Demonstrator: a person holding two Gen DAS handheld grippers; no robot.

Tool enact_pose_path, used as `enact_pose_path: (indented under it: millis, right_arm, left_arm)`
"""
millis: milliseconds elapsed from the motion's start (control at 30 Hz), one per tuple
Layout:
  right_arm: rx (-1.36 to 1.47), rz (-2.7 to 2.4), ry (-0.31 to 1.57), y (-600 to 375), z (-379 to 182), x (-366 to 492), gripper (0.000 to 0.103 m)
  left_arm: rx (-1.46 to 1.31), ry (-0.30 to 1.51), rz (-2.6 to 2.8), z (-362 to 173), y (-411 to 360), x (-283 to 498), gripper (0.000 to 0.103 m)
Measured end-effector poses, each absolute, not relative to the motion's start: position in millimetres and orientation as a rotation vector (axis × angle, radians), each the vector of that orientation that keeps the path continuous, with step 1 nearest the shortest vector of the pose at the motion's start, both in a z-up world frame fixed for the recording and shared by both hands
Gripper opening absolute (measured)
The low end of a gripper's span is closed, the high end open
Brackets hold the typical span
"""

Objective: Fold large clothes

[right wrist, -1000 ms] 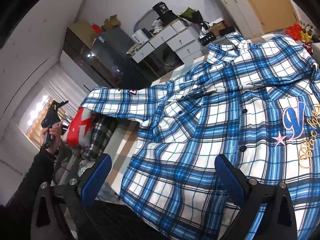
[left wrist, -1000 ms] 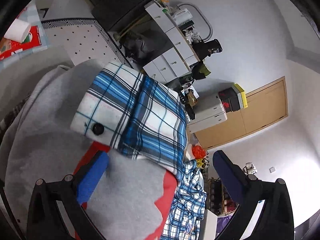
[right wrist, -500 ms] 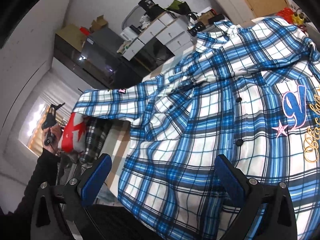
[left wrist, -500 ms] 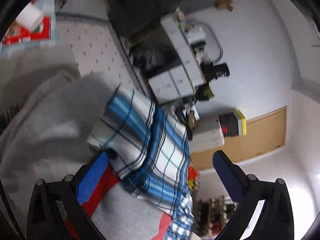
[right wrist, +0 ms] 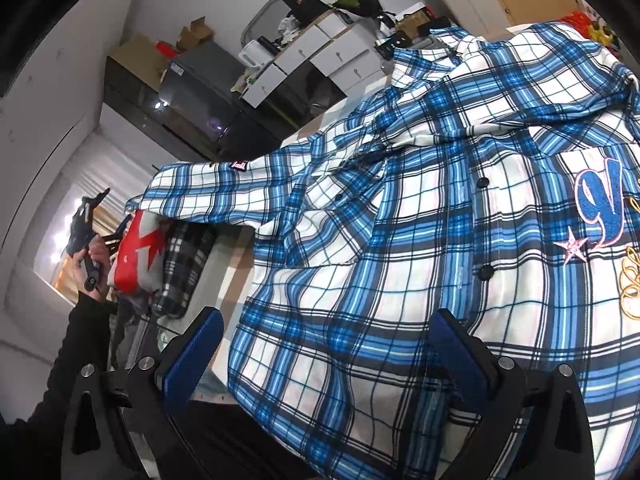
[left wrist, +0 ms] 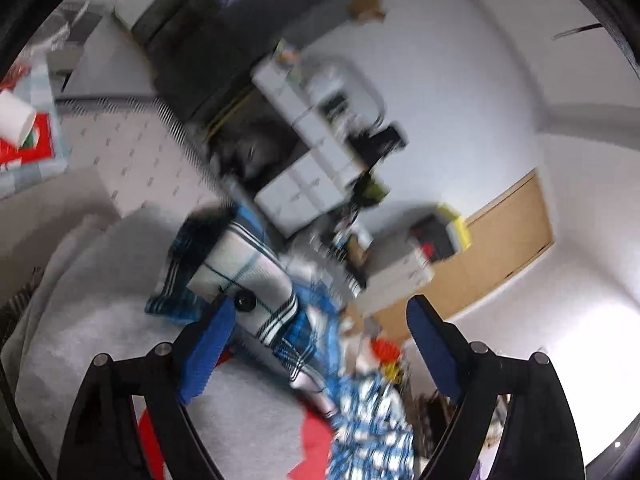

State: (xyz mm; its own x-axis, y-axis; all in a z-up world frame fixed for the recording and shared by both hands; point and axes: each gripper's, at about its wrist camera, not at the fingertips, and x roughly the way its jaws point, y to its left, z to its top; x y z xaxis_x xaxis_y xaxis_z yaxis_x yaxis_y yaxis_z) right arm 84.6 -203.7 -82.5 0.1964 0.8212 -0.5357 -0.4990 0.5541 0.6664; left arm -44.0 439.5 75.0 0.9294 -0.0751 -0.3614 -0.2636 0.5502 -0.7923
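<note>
Right wrist view: a blue-and-white plaid shirt (right wrist: 420, 240) lies spread over a table (right wrist: 236, 264), filling most of the frame; its right side and hem run past the picture's edge. One sleeve (right wrist: 224, 192) stretches away from the shirt's body, over a red-and-grey garment (right wrist: 140, 256) and a black-and-white checked cloth (right wrist: 188, 264) piled beside the shirt. The right gripper (right wrist: 328, 356) hovers over the shirt's lower part, jaws wide apart, gripping nothing. Beyond the sleeve's end, a hand (right wrist: 90, 264) in a dark sleeve (right wrist: 76, 360) holds a dark tool, too small to read.

Left wrist view, heavily blurred: the sleeve's buttoned cuff (left wrist: 244, 280) rests on the grey garment (left wrist: 100, 332). The left gripper (left wrist: 316, 348) is closing; one blue pad (left wrist: 206, 352) sits just beside the cuff's button (left wrist: 245, 302), and contact cannot be judged. Furniture behind the cuff is smeared.
</note>
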Motion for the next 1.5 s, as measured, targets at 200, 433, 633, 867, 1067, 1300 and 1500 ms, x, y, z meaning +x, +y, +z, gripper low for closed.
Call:
enact_pose_path:
  millis: [200, 433, 633, 867, 1067, 1300, 1500]
  right_arm:
    - [0.367, 0.956, 1.01, -200.0, -85.1, 82.5, 0.103]
    - [0.364, 0.954, 1.01, -198.5, -84.5, 83.3, 0.103]
    - [0.36, 0.963, 1.012, -196.5, -83.7, 82.8, 0.103]
    - [0.34, 0.976, 1.013, -192.3, -82.9, 79.6, 0.103]
    - [0.343, 0.962, 1.02, -193.4, -84.5, 79.9, 0.103]
    - [0.348, 0.958, 1.026, -193.1, -86.1, 82.0, 0.103]
    - [0.342, 0.984, 0.989, -196.3, -80.2, 74.8, 0.103]
  left_arm:
    - [-1.141, 0.476, 0.107, 48.1, 453.9, -34.3, 0.091]
    - [-1.16, 0.534, 0.077, 54.9, 433.7, -32.1, 0.1]
    - [-1.208, 0.534, -0.021, 60.9, 426.3, -46.2, 0.1]
    - [-1.251, 0.541, -0.096, 71.9, 420.2, -30.1, 0.1]
    - [-1.382, 0.541, 0.013, 59.4, 432.7, -18.7, 0.102]
    - [-1.365, 0.551, 0.059, 58.4, 432.9, -7.2, 0.102]
    - [-1.364, 0.49, 0.073, 54.9, 437.2, -17.7, 0.092]
